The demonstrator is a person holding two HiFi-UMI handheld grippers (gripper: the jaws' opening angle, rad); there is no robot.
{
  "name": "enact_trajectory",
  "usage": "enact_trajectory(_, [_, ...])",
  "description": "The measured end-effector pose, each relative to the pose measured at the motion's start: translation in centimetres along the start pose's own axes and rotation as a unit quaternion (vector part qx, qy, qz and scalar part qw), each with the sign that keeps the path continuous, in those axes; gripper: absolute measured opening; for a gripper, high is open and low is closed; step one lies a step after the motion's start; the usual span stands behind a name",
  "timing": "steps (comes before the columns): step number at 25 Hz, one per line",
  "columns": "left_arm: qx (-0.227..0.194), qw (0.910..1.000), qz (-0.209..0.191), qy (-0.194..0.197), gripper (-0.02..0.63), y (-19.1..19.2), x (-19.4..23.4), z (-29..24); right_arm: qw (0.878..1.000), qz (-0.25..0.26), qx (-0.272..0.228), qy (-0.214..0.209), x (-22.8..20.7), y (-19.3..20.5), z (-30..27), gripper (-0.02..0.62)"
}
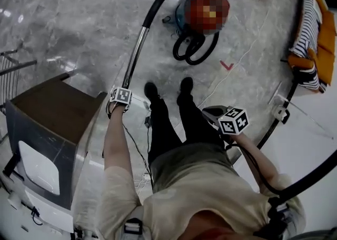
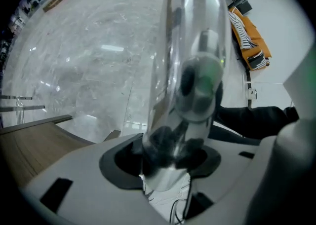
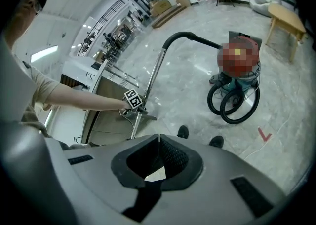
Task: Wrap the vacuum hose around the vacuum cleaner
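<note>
Hose loops (image 1: pixel 195 50) lie against the vacuum cleaner (image 1: pixel 182 17), and its chrome wand (image 1: pixel 136 55) slants away to the left gripper (image 1: pixel 120 97), which clamps it half-closed, likely to bring it toward the canister. Right gripper (image 1: pixel 232 120), on the person's side of the vacuum cleaner, is closed tight on nothing; polished grey marble floor (image 1: pixel 79 18) spreads around the vacuum cleaner.

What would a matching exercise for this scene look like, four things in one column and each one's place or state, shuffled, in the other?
Things:
1. left gripper
2. right gripper
3. black hose
4. red mark

Places or states:
A. looped on the floor against the vacuum cleaner
B. shut, nothing between the jaws
C. on the floor to the right of the shoes in the head view
D. closed on the metal wand

Pairs: 1-D, 2-B, 3-A, 4-C.
</note>
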State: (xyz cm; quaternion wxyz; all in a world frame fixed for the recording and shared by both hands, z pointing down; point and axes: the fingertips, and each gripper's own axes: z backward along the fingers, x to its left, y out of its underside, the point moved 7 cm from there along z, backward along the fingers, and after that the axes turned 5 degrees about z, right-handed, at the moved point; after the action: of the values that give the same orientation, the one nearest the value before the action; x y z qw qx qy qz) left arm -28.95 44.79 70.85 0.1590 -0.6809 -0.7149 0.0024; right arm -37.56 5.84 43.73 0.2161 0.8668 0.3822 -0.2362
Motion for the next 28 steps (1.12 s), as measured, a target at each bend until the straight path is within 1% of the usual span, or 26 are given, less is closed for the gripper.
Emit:
enact_trajectory(3, [0.017, 0.9998, -0.005, 0.009, 0.199, -1.1, -0.8, -1.1, 1.0, -0.017, -0.012, -0.007, -0.6, 0.9, -1.1, 0.008])
enact_trajectory(5, [0.023, 0.9997, 0.002, 0.013, 0.199, -1.5, -1.2, -1.9, 1.0, -0.018, -0.02, -0.014, -1.1, 1.1, -2.2, 0.008])
enact_trajectory(7, [0.026, 0.9992, 0.025, 0.016, 0.199, -1.7, -1.8, -2.4, 0.999, -0.01, -0.024, -0.02, -1.5, 1.6, -3.1, 0.008])
enact_trajectory(9, [0.027, 0.9984, 0.047, 0.016, 0.199, -1.5, -2.2, -3.3, 0.999, -0.004, -0.028, -0.024, -2.0, 2.8, -3.9, 0.008])
enact_trajectory(12, [-0.017, 0.9977, 0.064, 0.012, 0.199, -2.6, -2.7, -4.6, 0.999, -0.015, -0.033, -0.03, -3.7, 6.0, -4.9, 0.008])
enact_trajectory(16, [-0.074, 0.9921, 0.102, 0.0, 0.199, -4.7, -3.6, -5.7, 0.997, -0.061, -0.042, -0.038, -7.1, 10.8, -5.3, 0.008])
enact_trajectory(18, [-0.092, 0.9893, 0.114, -0.003, 0.199, -5.8, -4.0, -5.9, 0.995, -0.08, -0.045, -0.041, -8.4, 12.9, -5.3, 0.008])
enact_trajectory(23, [-0.123, 0.9856, 0.116, 0.0, 0.199, -8.2, -5.2, -5.4, 0.994, -0.09, -0.05, -0.041, -10.1, 16.1, -5.8, 0.008])
enact_trajectory(25, [-0.152, 0.9816, 0.115, -0.008, 0.2, -8.9, -5.4, -5.4, 0.993, -0.097, -0.057, -0.044, -10.0, 17.1, -6.2, 0.008])
enact_trajectory(28, [-0.202, 0.9727, 0.112, -0.026, 0.201, -9.7, -5.0, -5.8, 0.991, -0.11, -0.07, -0.043, -9.4, 18.8, -7.3, 0.008])
